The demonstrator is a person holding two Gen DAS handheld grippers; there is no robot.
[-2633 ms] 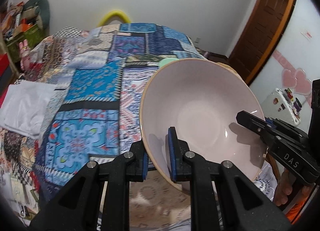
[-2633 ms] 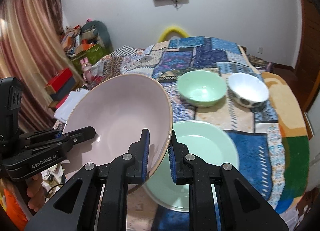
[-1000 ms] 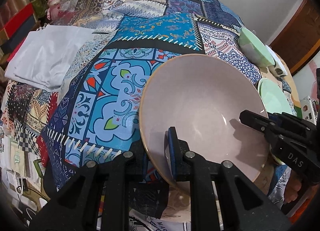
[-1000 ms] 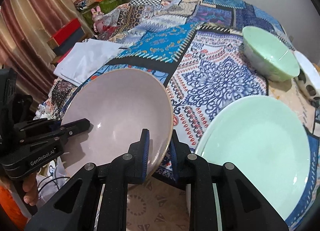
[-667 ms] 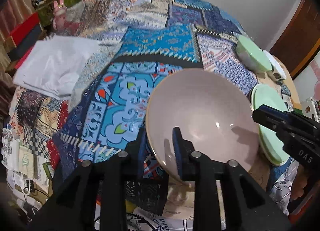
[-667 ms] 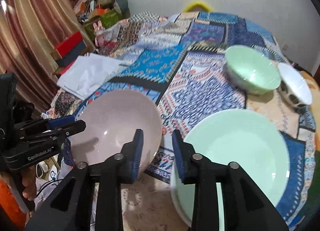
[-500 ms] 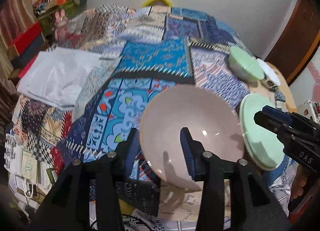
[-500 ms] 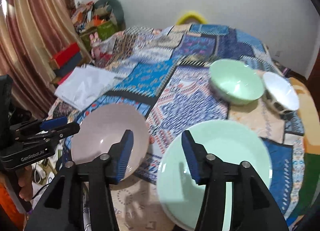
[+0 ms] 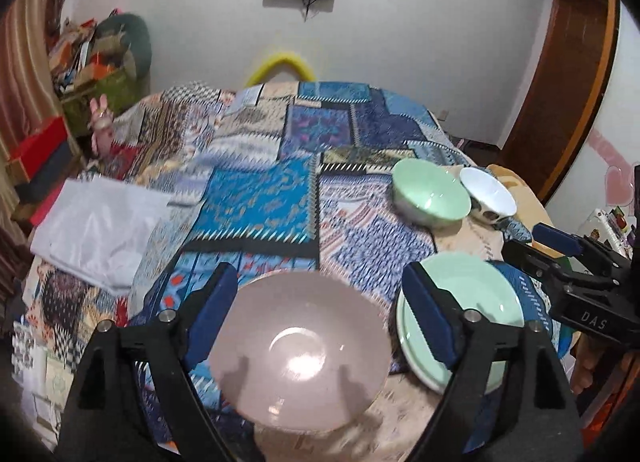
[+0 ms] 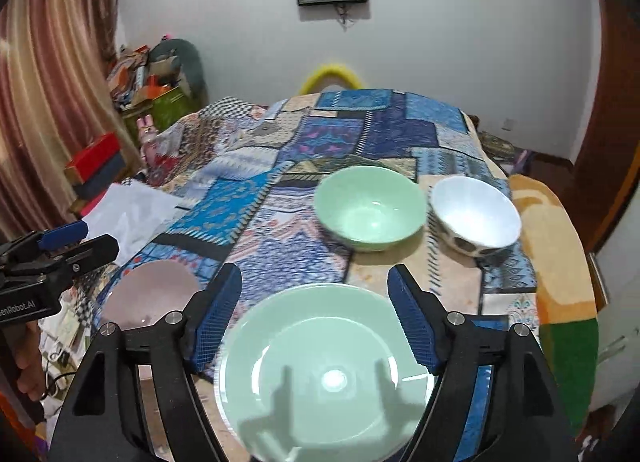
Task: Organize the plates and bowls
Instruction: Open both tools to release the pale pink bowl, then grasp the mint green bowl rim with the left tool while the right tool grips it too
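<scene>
A pink plate [image 9: 300, 350] lies on the patchwork cloth at the table's near edge; it also shows in the right wrist view [image 10: 148, 290]. My left gripper [image 9: 320, 302] is open above it, holding nothing. A green plate [image 10: 324, 374] lies to its right, also in the left wrist view [image 9: 464, 318]. My right gripper [image 10: 312, 314] is open above the green plate, empty. A green bowl [image 10: 370, 207] and a white bowl [image 10: 474, 215] stand side by side farther back.
A patchwork cloth [image 9: 260, 197] covers the round table. A folded white cloth [image 9: 100, 229] lies at the left edge. Boxes and clutter [image 10: 148, 89] stand at the back left, a wooden door [image 9: 560, 81] at the right.
Both grippers let go of the pink plate, opened wide and drew back and up. The pink plate now rests on the table beside the green plate.
</scene>
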